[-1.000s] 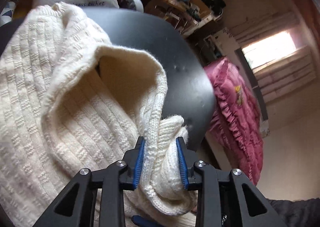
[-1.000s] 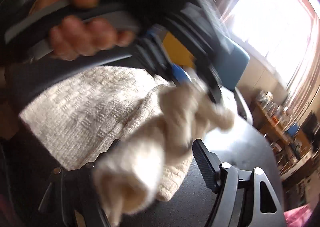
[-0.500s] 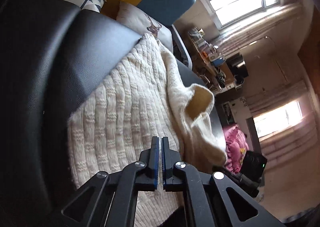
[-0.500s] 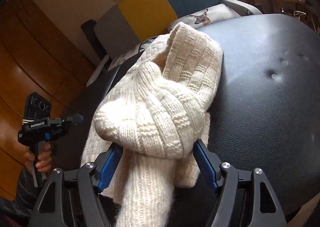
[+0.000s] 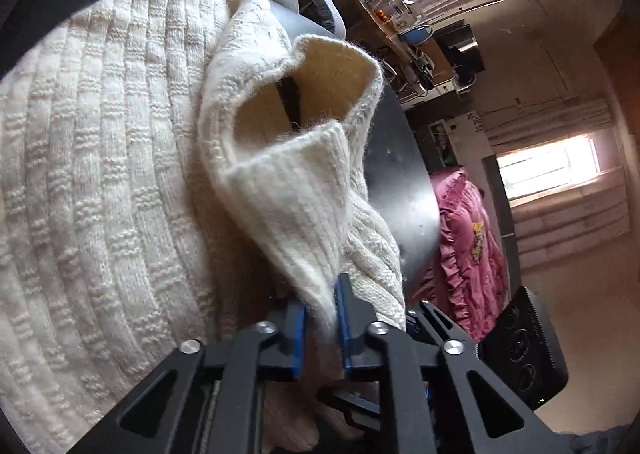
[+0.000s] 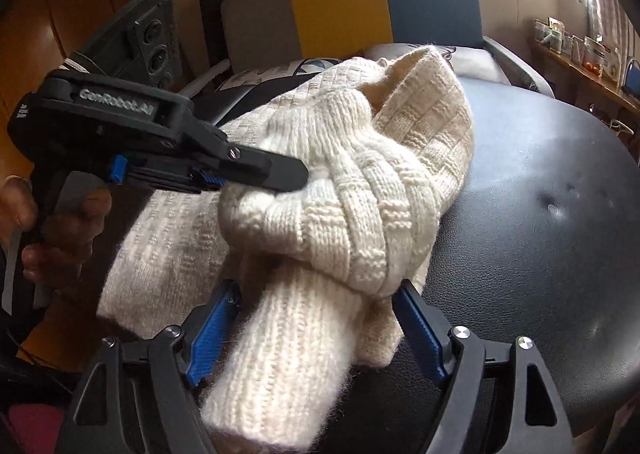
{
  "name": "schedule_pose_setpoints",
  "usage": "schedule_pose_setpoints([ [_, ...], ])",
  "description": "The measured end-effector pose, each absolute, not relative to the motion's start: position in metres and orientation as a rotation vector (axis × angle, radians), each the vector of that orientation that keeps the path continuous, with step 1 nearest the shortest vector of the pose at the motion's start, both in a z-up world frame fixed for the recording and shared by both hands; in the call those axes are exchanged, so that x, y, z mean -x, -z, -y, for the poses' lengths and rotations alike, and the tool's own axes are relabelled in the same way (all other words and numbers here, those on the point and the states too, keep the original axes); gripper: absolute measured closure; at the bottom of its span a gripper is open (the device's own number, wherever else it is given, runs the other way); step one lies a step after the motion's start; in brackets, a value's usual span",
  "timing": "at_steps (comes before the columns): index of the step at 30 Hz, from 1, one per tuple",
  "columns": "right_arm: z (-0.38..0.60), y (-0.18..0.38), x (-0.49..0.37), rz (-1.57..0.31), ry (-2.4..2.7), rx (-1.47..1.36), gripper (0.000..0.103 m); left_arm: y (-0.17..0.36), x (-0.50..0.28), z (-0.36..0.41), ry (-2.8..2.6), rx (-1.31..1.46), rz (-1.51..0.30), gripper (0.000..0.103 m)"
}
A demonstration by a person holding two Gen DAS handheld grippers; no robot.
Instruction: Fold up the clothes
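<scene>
Item: cream sweater (image 6: 360,189), bunched on the black table (image 6: 540,234). My left gripper (image 5: 322,314) pinches its ribbed cuff (image 5: 296,213). My right gripper (image 6: 316,330) sits wide apart around the sleeve, not clamping.

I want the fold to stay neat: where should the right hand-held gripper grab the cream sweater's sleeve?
Probably the ribbed cuff of the cream sweater. It sticks out toward the right hand-held gripper, between its open jaws, so come straight in from the near side.

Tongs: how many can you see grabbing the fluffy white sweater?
2. The left tongs pinch the ribbed cuff of the cream knitted sweater. The right tongs stand open around the bunched sleeve on the black leather seat.
</scene>
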State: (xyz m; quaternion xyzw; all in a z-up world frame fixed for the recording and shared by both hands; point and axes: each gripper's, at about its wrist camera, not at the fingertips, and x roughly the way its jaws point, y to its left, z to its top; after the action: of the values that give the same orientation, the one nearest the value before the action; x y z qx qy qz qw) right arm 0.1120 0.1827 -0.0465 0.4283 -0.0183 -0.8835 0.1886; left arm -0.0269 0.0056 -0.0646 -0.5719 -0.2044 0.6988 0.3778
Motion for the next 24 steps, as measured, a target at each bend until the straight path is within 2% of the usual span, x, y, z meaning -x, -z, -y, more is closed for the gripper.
schedule_pose_setpoints([
  [3, -0.183, 0.046, -0.108, 0.034, 2.482, -1.179, 0.022, 0.024, 0.025, 0.028, -1.887, 1.277, 0.631, 0.096],
  [6, -0.187, 0.040, -0.103, 0.057, 2.474, -1.147, 0.022, -0.016, 0.022, 0.062, -1.975, 1.083, 0.735, 0.096],
  [11, -0.204, 0.046, -0.076, 0.205, 2.430, -1.193, 0.022, -0.068, 0.010, 0.195, -2.265, 0.749, 1.005, 0.096],
  [13, -0.210, 0.053, -0.071, 0.272, 2.415, -1.243, 0.022, -0.063, 0.005, 0.229, -2.370, 0.778, 1.029, 0.096],
  [15, -0.214, 0.060, -0.066, 0.320, 2.406, -1.302, 0.022, -0.056, -0.001, 0.248, -2.549, 0.849, 0.963, 0.096],
  [20, -0.229, 0.075, -0.060, 0.369, 2.399, -1.417, 0.022, 0.002, -0.023, 0.315, -2.836, 1.114, 1.166, 0.096],
  [24, -0.237, 0.078, -0.055, 0.413, 2.392, -1.432, 0.020, 0.044, -0.046, 0.340, -2.790, 1.313, 1.256, 0.094],
])
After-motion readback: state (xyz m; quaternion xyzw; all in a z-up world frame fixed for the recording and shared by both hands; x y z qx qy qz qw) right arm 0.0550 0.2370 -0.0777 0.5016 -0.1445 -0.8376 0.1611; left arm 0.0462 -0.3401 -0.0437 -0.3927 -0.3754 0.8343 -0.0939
